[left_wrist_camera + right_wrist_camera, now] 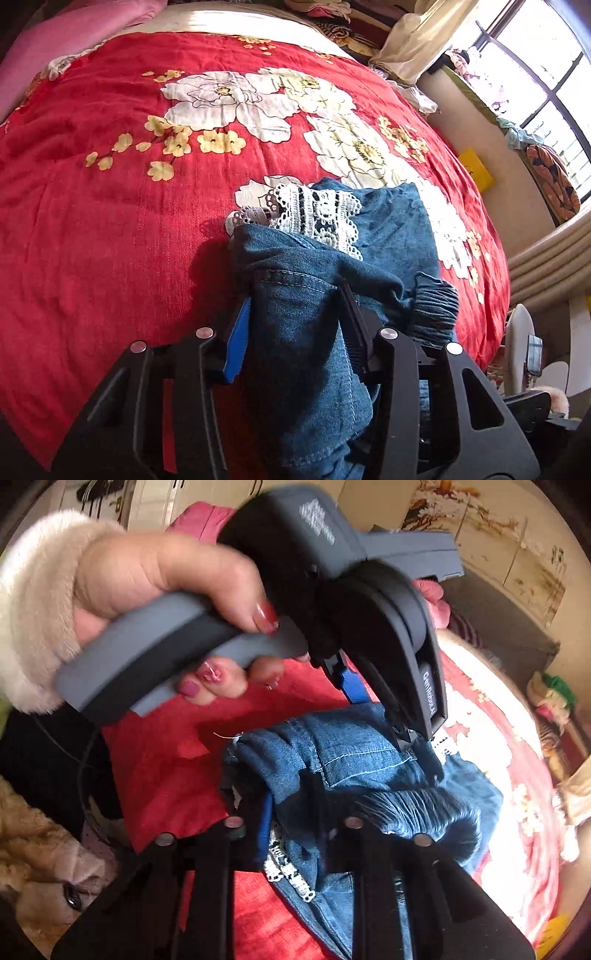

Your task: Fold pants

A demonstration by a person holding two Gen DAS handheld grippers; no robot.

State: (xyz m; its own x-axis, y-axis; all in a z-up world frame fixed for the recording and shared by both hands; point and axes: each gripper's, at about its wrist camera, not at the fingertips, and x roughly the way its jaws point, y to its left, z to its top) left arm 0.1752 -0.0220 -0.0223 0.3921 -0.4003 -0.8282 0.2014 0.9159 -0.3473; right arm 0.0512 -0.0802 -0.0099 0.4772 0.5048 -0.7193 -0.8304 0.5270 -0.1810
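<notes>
Red floral bedspread [110, 229] fills most of the left wrist view, white and yellow blossoms printed across it; same cloth under the work in the right wrist view [166, 775]. Pink pillow [66, 40] at the far left corner of the bed. Window [535, 74] beyond the bed's right side, strong light coming in.

Blue denim pants [306, 332] lie bunched on the bedspread near its near edge, partly doubled over, a white lace trim [314, 214] showing on the far fold. From the right wrist view the pants [351, 760] sit in a rumpled heap, elastic waistband gathered at the right side.

Left gripper [295, 321]: jaws clamped on a thick fold of denim, cloth packed between the blue pad and the black ribbed finger. In the right wrist view the left gripper [399, 731] comes down from above, tips pressed into the fabric; the person's left hand [166, 590], painted nails, fluffy white cuff, wraps its grey handle.

Right gripper [291, 805]: fingers straddle a denim fold, cloth between them; view blurred and dark here, so it looks closed on the pants, not certain.
</notes>
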